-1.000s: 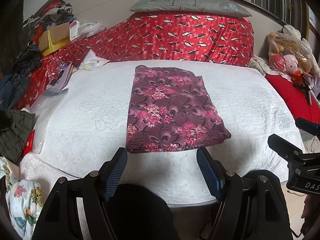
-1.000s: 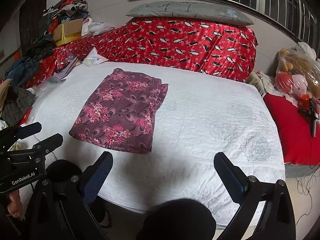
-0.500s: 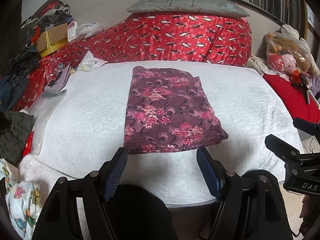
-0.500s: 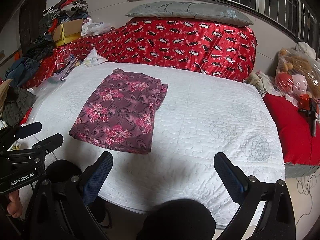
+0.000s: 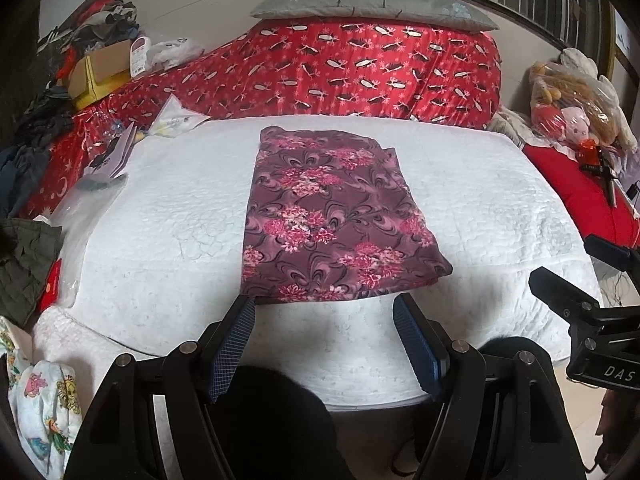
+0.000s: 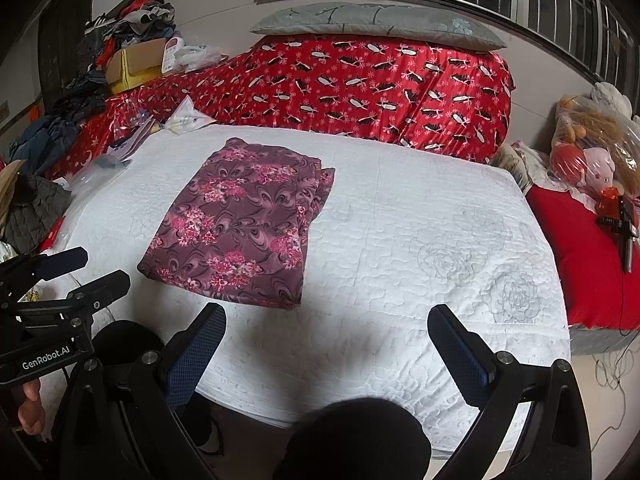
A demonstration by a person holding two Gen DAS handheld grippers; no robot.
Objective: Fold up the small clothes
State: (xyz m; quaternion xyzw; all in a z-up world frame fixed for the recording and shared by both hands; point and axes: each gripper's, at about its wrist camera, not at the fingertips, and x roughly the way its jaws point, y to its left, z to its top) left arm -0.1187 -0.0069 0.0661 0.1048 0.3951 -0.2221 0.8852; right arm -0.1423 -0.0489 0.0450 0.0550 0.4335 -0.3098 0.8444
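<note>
Both claws, left claw [image 5: 324, 322] and right claw [image 6: 326, 330], gape empty (folded floral garment [image 5: 328, 220] just beyond).

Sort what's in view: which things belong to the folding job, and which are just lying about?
Job: floral garment, folded on the white bed cover; left gripper and right gripper, both open and empty.

Lying about: grey pillow, red quilt, bagged toys, cardboard box.

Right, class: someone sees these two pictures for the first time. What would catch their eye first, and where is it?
Most likely the folded maroon floral cloth, lying flat on the white quilted bed, near its front edge. Behind it, the bright red patterned quilt is heaped along the wall with a grey pillow on top. In the foreground, both pairs of tongs, left and right, stand open and empty.
</note>
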